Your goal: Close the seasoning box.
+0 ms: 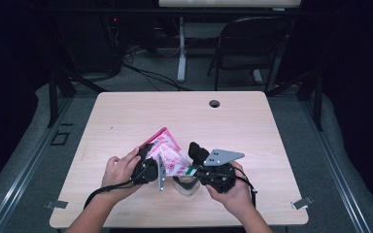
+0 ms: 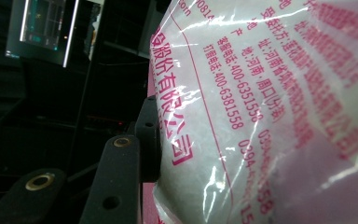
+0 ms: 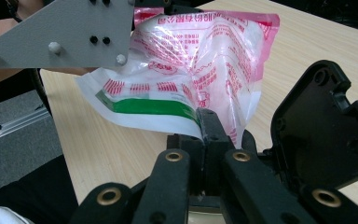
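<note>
Plastic bag [image 1: 167, 154] held above table [image 1: 126, 116] between both grippers: left gripper [image 1: 148, 167] clamps bag body, right gripper [image 1: 192, 171] pinches bag corner.

The wooden table [image 1: 126, 116] served as landmark. A round cable hole [image 1: 214, 103] sat in the tabletop near its far edge, right of centre. Beyond the far edge, a dark folding chair [image 1: 252, 46] stood on the grey floor [image 1: 141, 80], to the right. A white desk leg [image 1: 181, 48] rose just left of the chair. Black cables [image 1: 148, 73] ran across the floor behind the table's far-left side. Metal clips [image 1: 57, 204] marked the near corners.
</note>
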`<state>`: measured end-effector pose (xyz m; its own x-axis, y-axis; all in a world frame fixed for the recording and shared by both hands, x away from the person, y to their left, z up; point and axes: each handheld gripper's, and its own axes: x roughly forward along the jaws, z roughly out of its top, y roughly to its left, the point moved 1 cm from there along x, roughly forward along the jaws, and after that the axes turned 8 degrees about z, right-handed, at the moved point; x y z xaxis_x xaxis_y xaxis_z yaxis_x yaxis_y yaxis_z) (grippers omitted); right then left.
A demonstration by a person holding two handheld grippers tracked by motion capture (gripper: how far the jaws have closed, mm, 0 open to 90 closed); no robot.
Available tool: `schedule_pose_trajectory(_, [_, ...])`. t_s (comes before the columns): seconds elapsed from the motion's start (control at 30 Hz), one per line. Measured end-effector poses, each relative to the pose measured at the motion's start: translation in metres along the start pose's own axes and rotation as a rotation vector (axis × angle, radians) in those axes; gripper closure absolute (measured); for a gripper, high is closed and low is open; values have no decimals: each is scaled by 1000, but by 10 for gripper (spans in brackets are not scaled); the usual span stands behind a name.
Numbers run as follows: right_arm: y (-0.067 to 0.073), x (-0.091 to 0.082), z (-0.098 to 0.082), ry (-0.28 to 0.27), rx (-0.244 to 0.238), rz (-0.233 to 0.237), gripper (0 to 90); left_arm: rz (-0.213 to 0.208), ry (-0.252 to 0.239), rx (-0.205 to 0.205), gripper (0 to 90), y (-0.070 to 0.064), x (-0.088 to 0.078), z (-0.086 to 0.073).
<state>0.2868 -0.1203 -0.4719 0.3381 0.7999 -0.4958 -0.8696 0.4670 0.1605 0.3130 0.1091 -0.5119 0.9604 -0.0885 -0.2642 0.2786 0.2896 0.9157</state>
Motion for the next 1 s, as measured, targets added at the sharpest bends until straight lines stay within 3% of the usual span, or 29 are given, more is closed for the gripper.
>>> schedule_pose_trajectory(1.0, [-7, 5, -9, 15, 36, 3, 900, 90, -5, 93, 638, 3, -9, 2])
